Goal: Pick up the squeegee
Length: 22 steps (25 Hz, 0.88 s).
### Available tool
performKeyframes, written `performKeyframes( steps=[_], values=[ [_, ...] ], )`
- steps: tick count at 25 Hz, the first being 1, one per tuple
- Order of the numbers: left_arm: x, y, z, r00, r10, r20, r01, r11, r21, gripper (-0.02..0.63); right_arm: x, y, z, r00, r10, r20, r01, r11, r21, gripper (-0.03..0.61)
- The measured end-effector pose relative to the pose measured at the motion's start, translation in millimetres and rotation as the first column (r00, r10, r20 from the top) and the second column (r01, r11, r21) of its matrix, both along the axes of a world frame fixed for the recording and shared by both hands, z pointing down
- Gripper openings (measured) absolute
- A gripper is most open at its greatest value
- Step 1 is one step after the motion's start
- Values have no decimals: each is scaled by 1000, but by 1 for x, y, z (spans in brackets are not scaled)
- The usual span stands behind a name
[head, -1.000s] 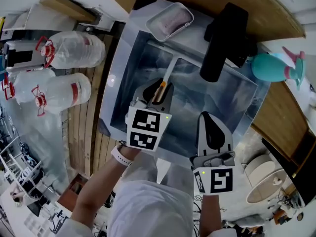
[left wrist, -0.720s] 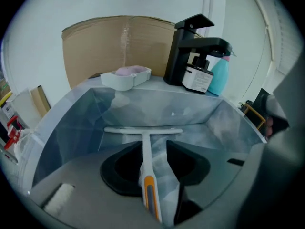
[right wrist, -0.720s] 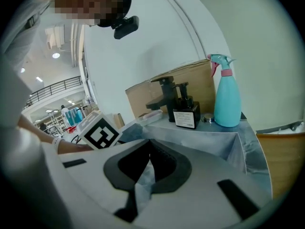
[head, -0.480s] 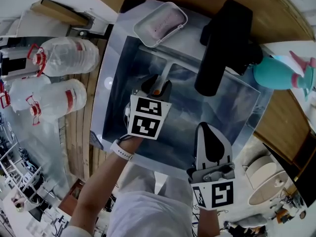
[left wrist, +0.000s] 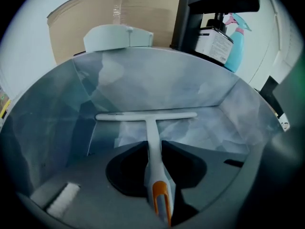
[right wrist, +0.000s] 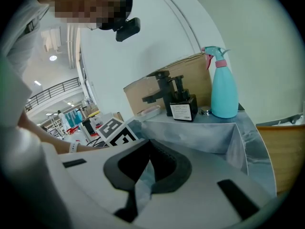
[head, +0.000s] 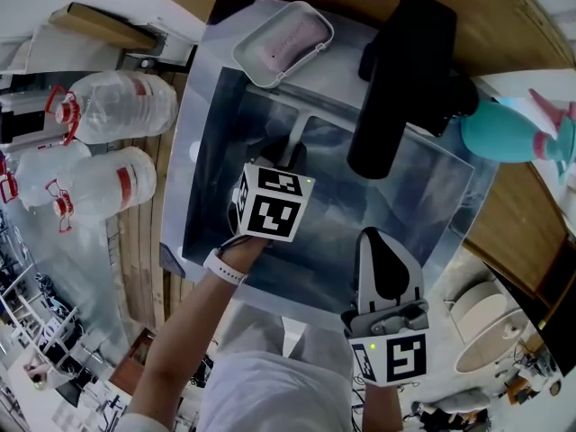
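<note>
The white squeegee point(left wrist: 147, 115) lies on the bottom of the steel sink point(left wrist: 157, 75), blade at the far side and orange-tipped handle towards me. My left gripper point(left wrist: 153, 146) is low inside the sink. Its jaws are closing, and both dark pads rest against the handle's sides. In the head view the marker cube hides most of the left gripper point(head: 281, 162); only the squeegee point(head: 293, 135) shaft and blade show beyond it. My right gripper point(head: 382, 241) hovers over the sink's near rim, shut on nothing; the right gripper view shows that right gripper point(right wrist: 149, 152) with its tips together.
A black tap point(head: 400, 79) overhangs the sink's far right. A soap dish point(head: 281, 43) sits on the far rim, and a teal spray bottle point(head: 504, 124) stands to the right. Large water bottles point(head: 117, 106) stand left of the sink point(head: 405, 196).
My left gripper has sunk deeper into the sink, along the squeegee's handle, and now hides it in the head view. The right gripper has stayed in place.
</note>
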State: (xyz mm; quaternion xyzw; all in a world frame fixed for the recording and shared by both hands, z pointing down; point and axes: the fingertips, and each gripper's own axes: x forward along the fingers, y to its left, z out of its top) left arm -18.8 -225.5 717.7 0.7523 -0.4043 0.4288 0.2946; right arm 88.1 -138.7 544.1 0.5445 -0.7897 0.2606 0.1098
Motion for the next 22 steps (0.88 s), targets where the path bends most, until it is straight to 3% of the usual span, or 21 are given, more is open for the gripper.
performKeyframes(
  steps=[8, 22],
  values=[
    [-6, -2, -1, 999, -32, 42, 32, 999, 1, 69, 3, 2, -5, 1000, 9, -4, -9, 1000, 9, 6],
    [-7, 10, -35, 1000, -20, -15, 20, 999, 30, 67, -1, 14, -23, 1000, 16, -8, -15, 999, 43, 6]
  ],
)
